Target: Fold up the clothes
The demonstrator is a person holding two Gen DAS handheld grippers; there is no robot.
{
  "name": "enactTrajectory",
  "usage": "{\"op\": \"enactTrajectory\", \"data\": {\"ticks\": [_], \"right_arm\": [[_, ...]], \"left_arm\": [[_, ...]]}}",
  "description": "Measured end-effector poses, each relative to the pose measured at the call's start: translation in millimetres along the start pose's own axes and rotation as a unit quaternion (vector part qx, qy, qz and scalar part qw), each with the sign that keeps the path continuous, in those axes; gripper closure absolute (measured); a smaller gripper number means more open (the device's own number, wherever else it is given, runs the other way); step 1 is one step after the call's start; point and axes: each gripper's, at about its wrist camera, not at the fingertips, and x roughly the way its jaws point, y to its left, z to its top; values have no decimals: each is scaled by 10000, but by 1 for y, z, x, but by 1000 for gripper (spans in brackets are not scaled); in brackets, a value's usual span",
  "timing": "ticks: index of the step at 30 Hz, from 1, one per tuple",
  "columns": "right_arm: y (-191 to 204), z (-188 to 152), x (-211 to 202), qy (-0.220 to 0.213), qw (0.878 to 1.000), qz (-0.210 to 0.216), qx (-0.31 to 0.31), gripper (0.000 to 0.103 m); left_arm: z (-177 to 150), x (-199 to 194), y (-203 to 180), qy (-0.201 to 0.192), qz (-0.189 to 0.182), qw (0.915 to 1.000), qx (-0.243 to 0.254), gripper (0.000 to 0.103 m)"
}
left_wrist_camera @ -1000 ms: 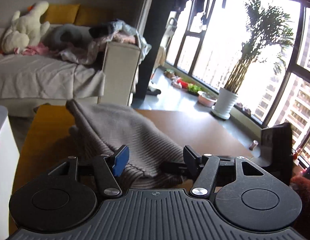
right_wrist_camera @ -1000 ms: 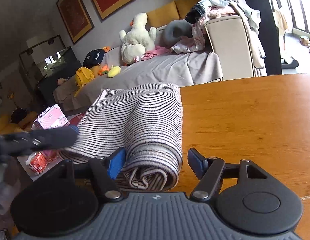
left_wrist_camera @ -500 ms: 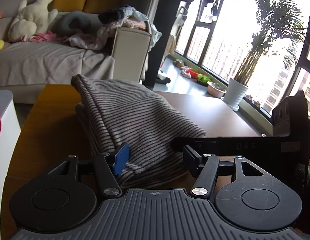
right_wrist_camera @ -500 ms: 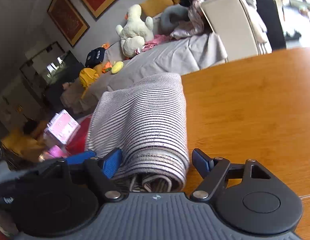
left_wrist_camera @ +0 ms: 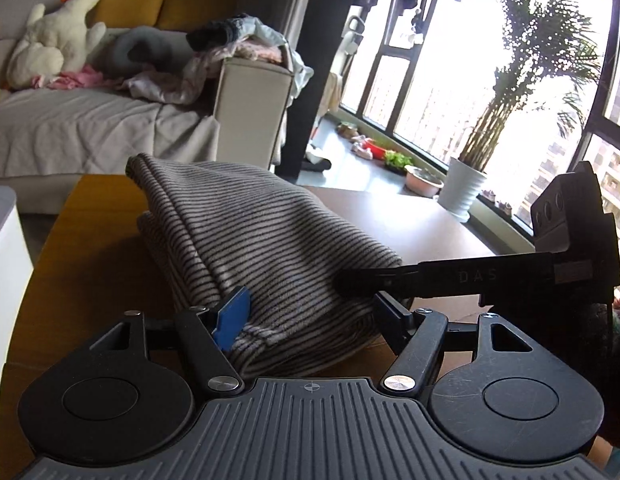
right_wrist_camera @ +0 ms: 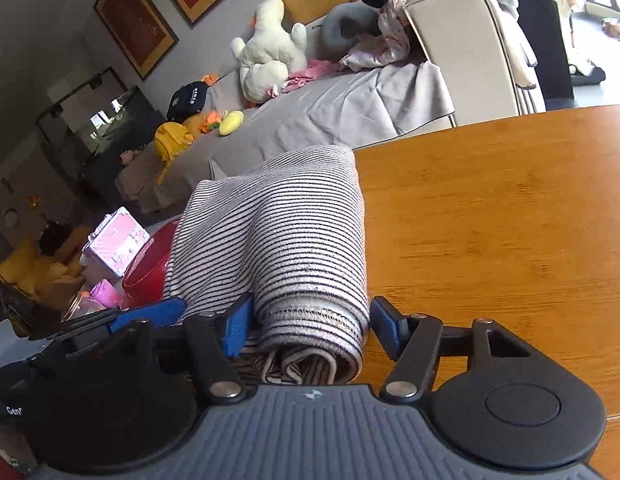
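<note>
A folded grey garment with thin dark stripes (left_wrist_camera: 266, 240) lies on the wooden table (left_wrist_camera: 90, 248). My left gripper (left_wrist_camera: 310, 316) is open, its fingers on either side of the garment's near end. The right gripper reaches in from the right in the left wrist view (left_wrist_camera: 449, 276), a finger against the fabric. In the right wrist view the same garment (right_wrist_camera: 282, 236) lies near the table's left edge. My right gripper (right_wrist_camera: 313, 326) is open and straddles its rolled near end. The left gripper's blue pad (right_wrist_camera: 150, 314) shows at the left.
The wooden table (right_wrist_camera: 489, 208) stretches to the right. A sofa (left_wrist_camera: 90, 128) with a plush toy (left_wrist_camera: 58, 56) and piled clothes stands behind. A pink box (right_wrist_camera: 116, 246) and red item (right_wrist_camera: 150, 268) sit left of the table. A potted plant (left_wrist_camera: 465, 188) stands by the window.
Both grippers have shifted closer along the garment's ends. The right gripper has come into the left wrist view, and the left gripper's pad now shows beside the right gripper.
</note>
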Motion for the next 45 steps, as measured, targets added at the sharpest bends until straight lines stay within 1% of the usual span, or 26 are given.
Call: {"op": "enactTrajectory", "data": {"ticks": [1,2,3,5,7,10,12,13,15,17,20,23,26,28,30,34,36,40,45], "right_arm": [[5,-3,0,-65,9996,-186,-204,32],[9,-5,0,-131,9984,-372,-409,19],[13,-7,0,-191,9967,-536,-583,11],[7,-10,-1,-232,9974,-519,-447,6],[5,-13,-4,-263,9975,-534,-369,5],[11,-24,-20,-378,9964,-639,-407,0],[14,-35,-34,-458,9948,-761,-501,0],[14,-41,-42,-503,9938,-831,-539,0],[11,-49,-57,-550,9928,-958,-470,0],[9,-58,-71,-590,9915,-1089,-399,0],[6,-74,-92,-552,9893,-1324,-284,0],[10,-91,-112,-661,9874,-1384,-385,0],[11,-101,-122,-716,9855,-1469,-449,0],[12,-100,-117,-505,9847,-1602,-470,0],[15,-97,-108,-277,9812,-1809,-614,0],[29,-93,-86,147,9630,-2388,-1241,0],[28,-95,-84,173,9652,-2268,-1292,0],[27,-92,-78,169,9658,-2230,-1311,0],[28,-86,-72,159,9664,-2167,-1373,0]], "left_arm": [[0,1,-1,4,27,10000,41,30],[-1,1,-2,13,59,10000,70,30],[-1,2,-3,22,90,9999,99,30],[-2,2,-6,7,149,9998,166,28],[-3,2,-10,-38,251,9995,204,28],[-7,-10,-18,-189,537,9984,25,28],[-12,-24,-28,-335,762,9964,-179,18],[-15,-31,-32,-405,869,9950,-264,7],[-27,-44,-44,-549,1090,9917,-398,5],[-38,-53,-56,-578,1301,9885,-506,0],[-53,-57,-69,-361,1550,9853,-624,0],[-69,-56,-77,-195,1861,9797,-723,0],[-79,-52,-75,-71,2067,9733,-998,0],[-78,-49,-73,-23,2202,9692,-1099,0],[-74,-43,-73,119,2358,9670,-953,0],[-71,-30,-81,455,2793,9574,-575,0],[-72,-30,-81,465,2850,9556,-593,0],[-72,-33,-77,428,2983,9506,-738,0],[-70,-33,-77,422,2991,9504,-743,0]]}}
